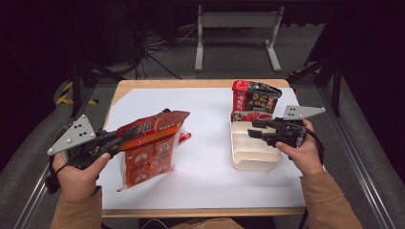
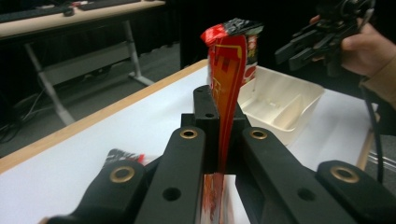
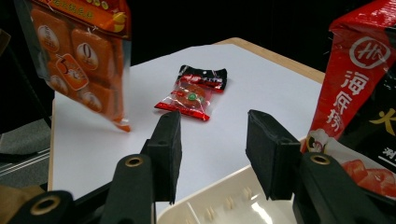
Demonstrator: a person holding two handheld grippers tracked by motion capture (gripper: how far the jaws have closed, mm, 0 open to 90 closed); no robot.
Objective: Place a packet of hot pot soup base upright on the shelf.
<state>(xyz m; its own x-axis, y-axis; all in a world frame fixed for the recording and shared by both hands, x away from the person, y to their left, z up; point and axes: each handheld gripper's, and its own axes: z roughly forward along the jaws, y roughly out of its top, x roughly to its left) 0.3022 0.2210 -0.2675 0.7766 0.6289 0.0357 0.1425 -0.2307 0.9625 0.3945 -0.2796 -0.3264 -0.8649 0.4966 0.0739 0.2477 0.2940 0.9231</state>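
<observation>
Right gripper view: small red packet (image 3: pixel 192 94) on table (image 3: pixel 261 88).

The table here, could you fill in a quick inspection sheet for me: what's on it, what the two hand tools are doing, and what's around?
Surface: wooden table under a white sheet.
Job's things: orange snack bag held up off the sheet; cream divided tray; red-and-black packet standing at the tray's far end.
Clutter: small red clear-wrapped sachet lying flat on the sheet.
Grippers: left gripper shut on the snack bag's top edge; right gripper open, above the tray.
Cables: tangle on the floor beyond the table.
Surroundings: dark room, grey table legs behind.
</observation>
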